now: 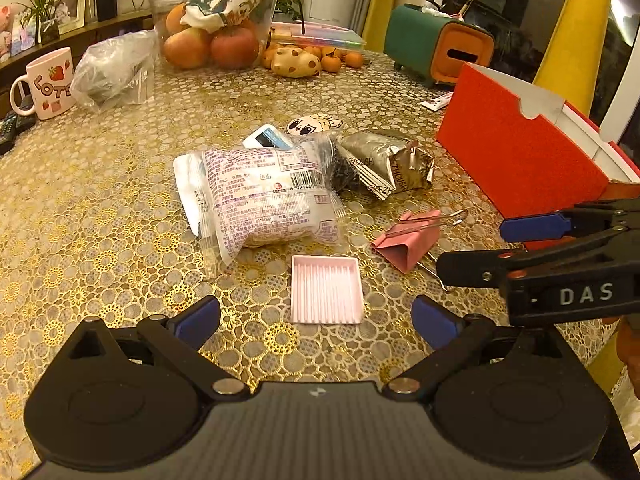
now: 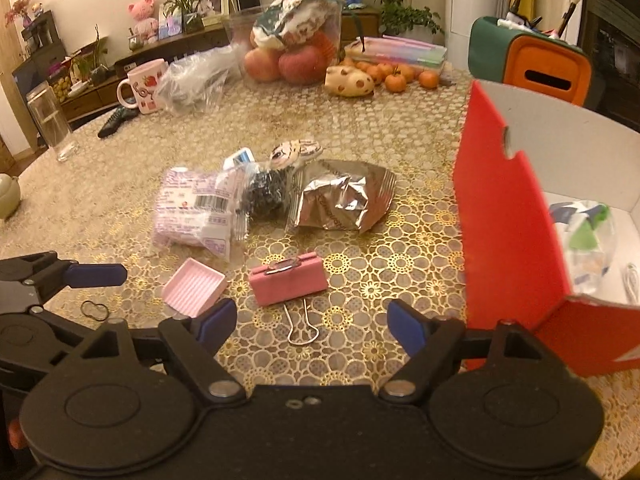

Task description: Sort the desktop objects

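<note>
My left gripper (image 1: 316,322) is open and low over the table, and a pink ribbed tray (image 1: 326,290) lies just ahead between its fingers. My right gripper (image 2: 312,324) is open too, with the wire handle of a pink binder clip (image 2: 288,284) lying between its fingers. Behind these lie a white-and-purple snack packet (image 1: 260,196), a crumpled silver foil bag (image 2: 340,200), a clear bag of something black (image 2: 264,194) and a cartoon-face badge (image 1: 316,124). The open red box (image 2: 508,216) stands to the right and holds a plastic packet (image 2: 588,240).
A black hair tie (image 2: 94,311) lies left of the pink tray. At the back of the table stand a strawberry mug (image 1: 44,84), a clear tub of fruit (image 1: 212,36), small oranges (image 2: 396,76) and a green-and-orange box (image 1: 436,44). A glass jar (image 2: 50,124) stands far left.
</note>
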A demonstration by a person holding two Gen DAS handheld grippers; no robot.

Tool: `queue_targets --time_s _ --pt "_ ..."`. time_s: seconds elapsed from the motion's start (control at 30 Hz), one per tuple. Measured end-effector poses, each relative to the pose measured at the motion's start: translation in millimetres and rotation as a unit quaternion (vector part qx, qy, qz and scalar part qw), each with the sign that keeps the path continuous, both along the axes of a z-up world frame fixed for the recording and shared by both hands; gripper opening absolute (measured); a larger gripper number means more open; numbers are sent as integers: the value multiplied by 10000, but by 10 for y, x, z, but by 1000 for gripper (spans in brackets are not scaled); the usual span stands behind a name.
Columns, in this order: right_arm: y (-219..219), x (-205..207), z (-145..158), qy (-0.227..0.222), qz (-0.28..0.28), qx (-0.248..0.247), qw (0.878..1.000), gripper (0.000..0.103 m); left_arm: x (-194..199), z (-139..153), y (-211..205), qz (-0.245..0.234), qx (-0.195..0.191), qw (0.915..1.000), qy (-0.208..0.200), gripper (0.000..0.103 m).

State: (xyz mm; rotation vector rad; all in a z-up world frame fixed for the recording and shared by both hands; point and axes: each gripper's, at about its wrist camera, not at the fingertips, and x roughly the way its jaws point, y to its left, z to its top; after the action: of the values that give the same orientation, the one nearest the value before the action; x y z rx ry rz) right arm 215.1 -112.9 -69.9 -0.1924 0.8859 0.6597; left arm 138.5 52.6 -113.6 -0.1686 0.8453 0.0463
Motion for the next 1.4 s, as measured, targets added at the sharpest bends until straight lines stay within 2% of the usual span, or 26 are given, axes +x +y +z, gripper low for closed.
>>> queue_targets --time_s 0.27,0.5,0.63,0.87,0.93,1.0,1.07,1.23,1.4 --pt "121 129 -108 78 46 -34 10000 78 67 -57 -11 -15 83 9999 -66 101" --pt "187 198 -157 146 69 -43 9999 74 79 -76 -66 -107 204 9997 -110 89" --pt "219 214 -180 181 107 -47 9998 69 85 -72 -82 -104 342 9993 -137 76" --pt "264 203 -198 111 167 -94 9998 65 85 -75 -126 -179 592 9980 -137 68" --pt "270 202 -200 90 163 -97 9998 65 81 -74 -143 -231 653 9975 -154 57" --pt "279 198 -200 71 167 -106 9998 64 86 -67 -151 -239 648 9975 -146 54" --pt "285 193 -198 63 192 -108 9997 60 88 -67 -153 -227 648 9975 -148 53" --pt "303 167 -192 26 221 -96 9997 52 87 -62 -151 -218 665 9974 -185 40" --pt "298 158 -188 14 140 -100 9999 52 93 -61 -153 -209 662 9974 -177 40"
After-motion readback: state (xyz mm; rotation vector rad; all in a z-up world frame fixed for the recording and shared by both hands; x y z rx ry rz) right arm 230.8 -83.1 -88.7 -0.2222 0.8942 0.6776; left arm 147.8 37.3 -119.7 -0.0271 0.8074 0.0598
